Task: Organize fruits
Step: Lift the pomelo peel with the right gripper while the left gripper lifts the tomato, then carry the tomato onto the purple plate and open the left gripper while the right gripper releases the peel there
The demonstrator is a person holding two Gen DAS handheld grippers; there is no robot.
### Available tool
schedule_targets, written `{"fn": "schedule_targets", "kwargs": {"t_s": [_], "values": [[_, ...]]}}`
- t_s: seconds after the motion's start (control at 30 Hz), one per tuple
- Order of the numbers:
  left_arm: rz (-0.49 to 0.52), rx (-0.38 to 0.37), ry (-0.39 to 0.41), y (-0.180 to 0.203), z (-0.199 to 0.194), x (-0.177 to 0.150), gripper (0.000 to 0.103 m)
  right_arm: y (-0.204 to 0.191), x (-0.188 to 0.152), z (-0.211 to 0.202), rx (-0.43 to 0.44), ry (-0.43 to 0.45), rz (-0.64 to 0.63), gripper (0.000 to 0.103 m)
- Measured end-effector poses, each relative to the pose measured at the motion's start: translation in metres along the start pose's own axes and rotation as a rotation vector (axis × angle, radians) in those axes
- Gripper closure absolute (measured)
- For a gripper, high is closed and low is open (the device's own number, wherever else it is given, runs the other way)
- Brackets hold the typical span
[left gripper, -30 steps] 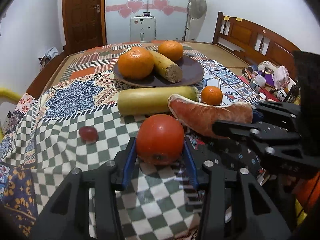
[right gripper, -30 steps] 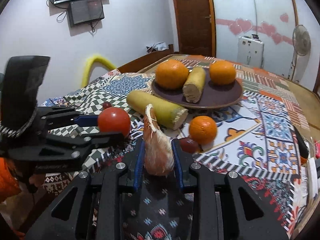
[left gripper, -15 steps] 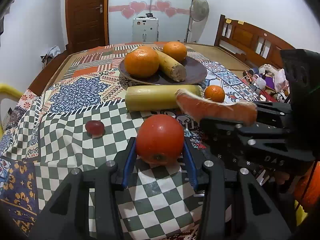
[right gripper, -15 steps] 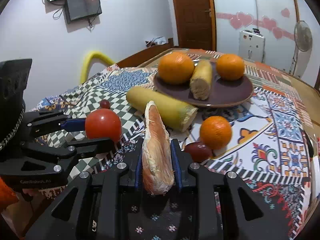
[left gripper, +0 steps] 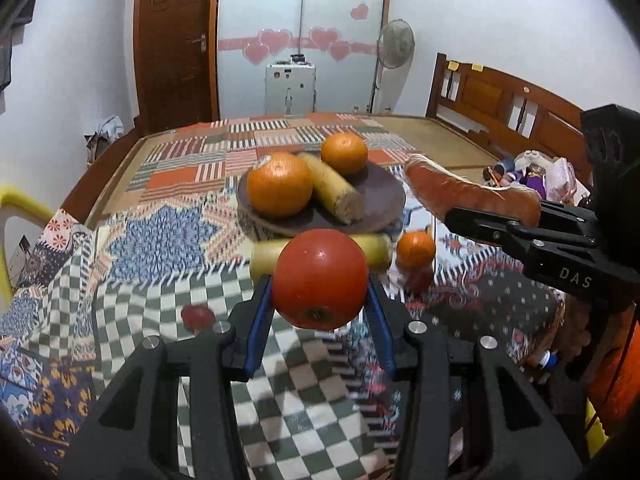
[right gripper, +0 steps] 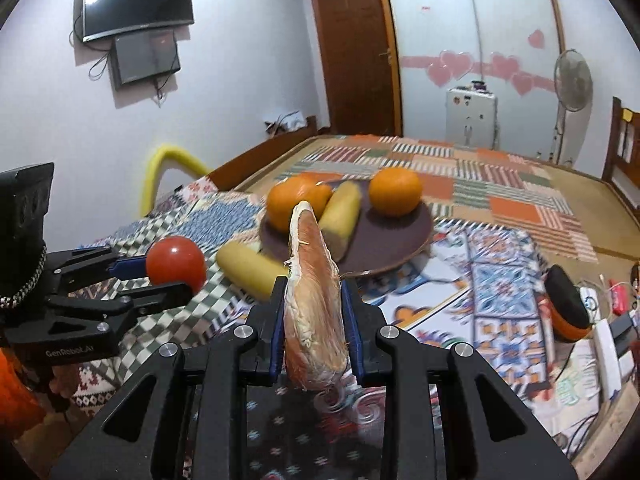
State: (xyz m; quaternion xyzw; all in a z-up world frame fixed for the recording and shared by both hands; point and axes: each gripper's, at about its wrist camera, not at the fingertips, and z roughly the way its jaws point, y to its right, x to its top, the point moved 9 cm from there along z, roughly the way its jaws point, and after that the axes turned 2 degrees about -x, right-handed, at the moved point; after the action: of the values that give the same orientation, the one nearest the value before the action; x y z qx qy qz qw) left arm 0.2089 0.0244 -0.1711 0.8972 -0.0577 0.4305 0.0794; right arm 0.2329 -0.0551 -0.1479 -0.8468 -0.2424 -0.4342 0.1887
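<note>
You've lifted both off the cloth: L gripper (left gripper: pixel 320 296) pinching tomato (left gripper: pixel 320 278), R gripper (right gripper: pixel 313 312) pinching peel wedge (right gripper: pixel 314 300), w/ plate (left gripper: pixel 384 200) next

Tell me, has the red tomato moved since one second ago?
Yes. The red tomato, gripped by the left gripper, rose off the cloth toward the brown plate.

I count three oranges (left gripper: pixel 279 189), two yellow pieces (left gripper: pixel 332 192), one tomato (left gripper: pixel 320 279), one pomelo wedge (right gripper: pixel 314 296), two small red fruits (left gripper: pixel 197 316).

Both wrist views face the plate (left gripper: pixel 384 196) from nearby.
</note>
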Motion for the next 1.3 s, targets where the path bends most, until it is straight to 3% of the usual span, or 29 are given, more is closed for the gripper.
{"fn": "schedule_targets", "kwargs": {"t_s": [0.27,0.67,1.3], "values": [[-0.007,-0.009,0.021,-0.001,0.015,0.025,0.058,0.025,0.018,0.002,-0.048,0.03,0.011,0.08],[-0.005,-0.015,-0.009,-0.005,0.055,0.043,0.058,0.042,0.036,0.028,-0.079,0.012,-0.011,0.08],[-0.011,-0.02,-0.077,-0.008,0.096,0.042,0.058,0.042,0.033,0.081,-0.027,-0.147,-0.043,0.08]]}}
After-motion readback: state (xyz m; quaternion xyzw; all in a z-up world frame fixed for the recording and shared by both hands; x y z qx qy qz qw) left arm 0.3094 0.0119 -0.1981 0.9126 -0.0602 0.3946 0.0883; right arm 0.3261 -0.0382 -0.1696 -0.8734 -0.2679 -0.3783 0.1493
